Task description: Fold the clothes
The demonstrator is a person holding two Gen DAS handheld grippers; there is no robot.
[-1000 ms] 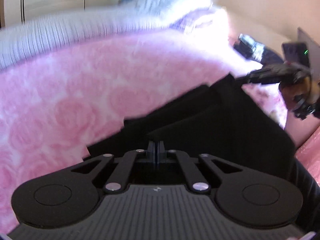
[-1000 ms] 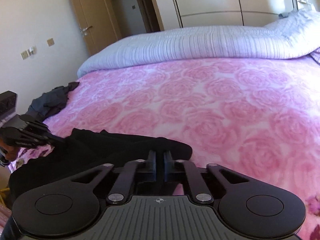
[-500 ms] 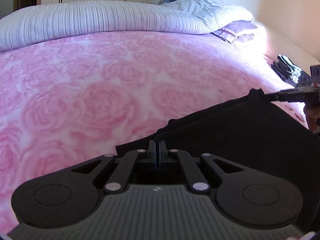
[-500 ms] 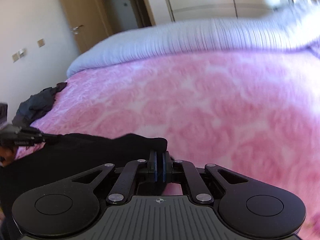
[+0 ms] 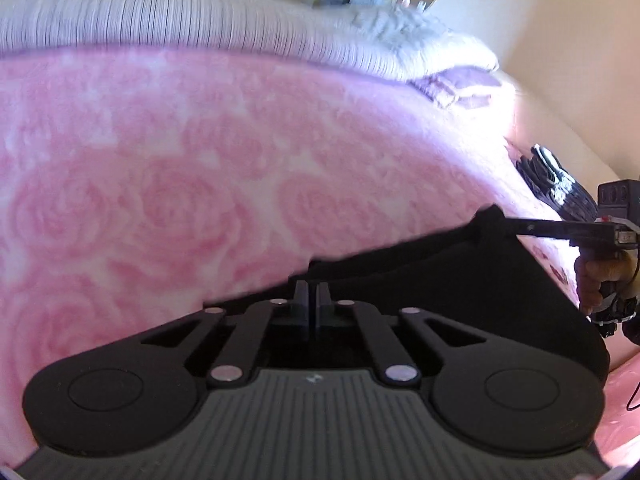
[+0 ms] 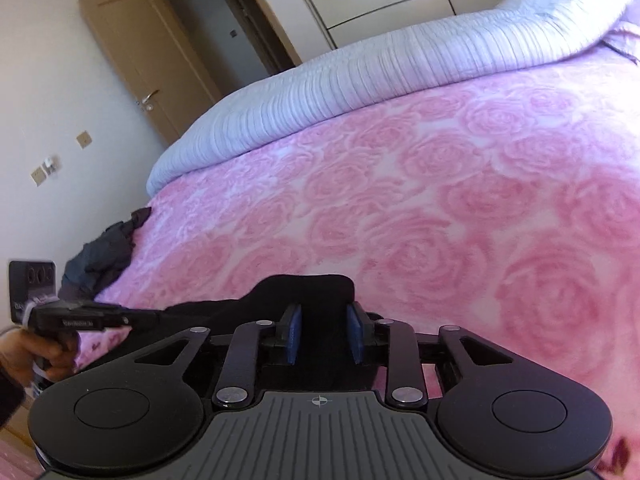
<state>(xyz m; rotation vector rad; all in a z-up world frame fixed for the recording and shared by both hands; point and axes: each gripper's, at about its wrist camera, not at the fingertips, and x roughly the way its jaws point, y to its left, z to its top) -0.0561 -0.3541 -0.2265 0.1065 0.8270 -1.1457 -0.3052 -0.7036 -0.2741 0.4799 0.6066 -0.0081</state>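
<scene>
A black garment (image 5: 472, 280) lies spread on the pink rose-patterned bed cover (image 5: 200, 184) near its front edge. My left gripper (image 5: 312, 300) is shut on the garment's near edge. In the left wrist view the right gripper's fingers (image 5: 560, 232) reach the garment's far corner from the right. In the right wrist view my right gripper (image 6: 324, 336) is open, its blue pads either side of the garment's corner (image 6: 316, 292), which lies between the jaws. The left gripper (image 6: 132, 318) shows there at the left, on the garment's other end.
A dark grey pile of clothes (image 6: 100, 256) lies at the bed's left edge. A folded dark item (image 5: 560, 184) lies at the right edge. A ribbed lilac quilt (image 6: 360, 84) and pillows lie along the bed's far side. A brown door (image 6: 140, 60) stands beyond.
My right gripper has opened; it was shut on the garment's corner half a second ago. Both grippers have moved forward and lower over the bed with the garment. The left stays shut.
</scene>
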